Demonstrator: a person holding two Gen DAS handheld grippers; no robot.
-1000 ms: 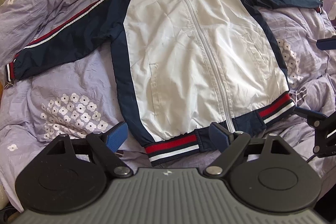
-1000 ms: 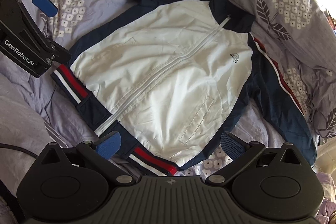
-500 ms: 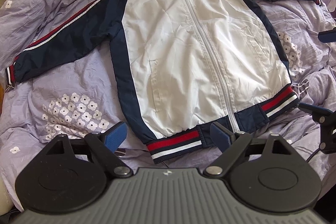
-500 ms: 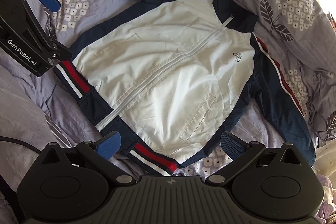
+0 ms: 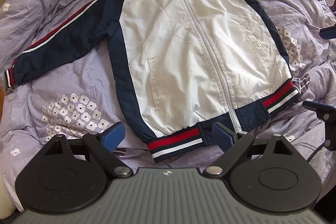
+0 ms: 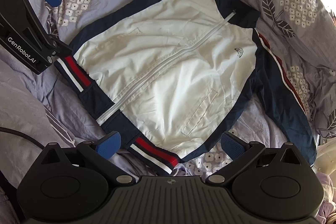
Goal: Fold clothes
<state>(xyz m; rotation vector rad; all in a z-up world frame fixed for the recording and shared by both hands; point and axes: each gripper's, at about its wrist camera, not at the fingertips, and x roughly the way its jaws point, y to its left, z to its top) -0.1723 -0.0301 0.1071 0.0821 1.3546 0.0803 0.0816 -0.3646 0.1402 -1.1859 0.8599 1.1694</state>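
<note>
Both sets of jaws are standing wide and holding nothing. The left gripper (image 5: 168, 135) is hovering over the striped hem (image 5: 175, 143), having drawn back slightly over the last second; the right gripper (image 6: 171, 145) is hanging over the hem's other corner. The jacket (image 5: 189, 45) is lying zipped and flat on the quilt (image 5: 69, 81), sleeves spread, so folding is probably only starting.

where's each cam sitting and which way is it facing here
Left wrist: sits on the left gripper, at the jacket's hem, looking up its front to the collar; its own open fingers show, and the right gripper's fingers at the right edge.
Right wrist: sits on the right gripper, at the other hem corner, looking diagonally across; the left gripper shows upper left.
Both share the jacket on the purple duvet.
</note>
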